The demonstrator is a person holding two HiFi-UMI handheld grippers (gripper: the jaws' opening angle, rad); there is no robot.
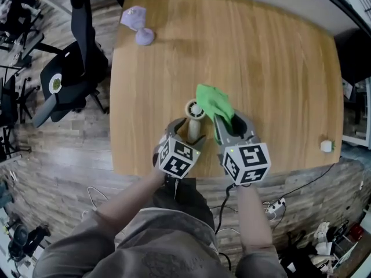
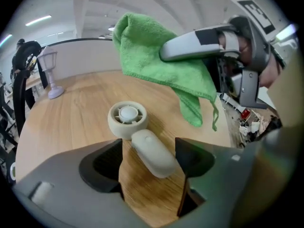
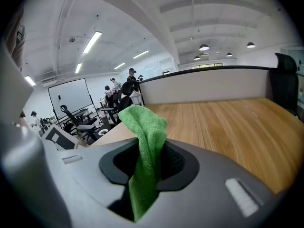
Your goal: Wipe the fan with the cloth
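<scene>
The small cream plastic fan (image 2: 127, 118) lies on the wooden desk (image 1: 261, 68), its handle between the wide jaws of the left hand-held gripper (image 2: 149, 158). The right hand-held gripper (image 3: 147, 167) clamps the green terry cloth (image 3: 148, 137) at the fan's one o'clock. Wiping is pending; the cloth must descend.

A wooden table (image 1: 272, 68) carries a small purple lamp-like item (image 1: 138, 25) near its far left corner. A black office chair (image 1: 72, 68) stands beside the table.
</scene>
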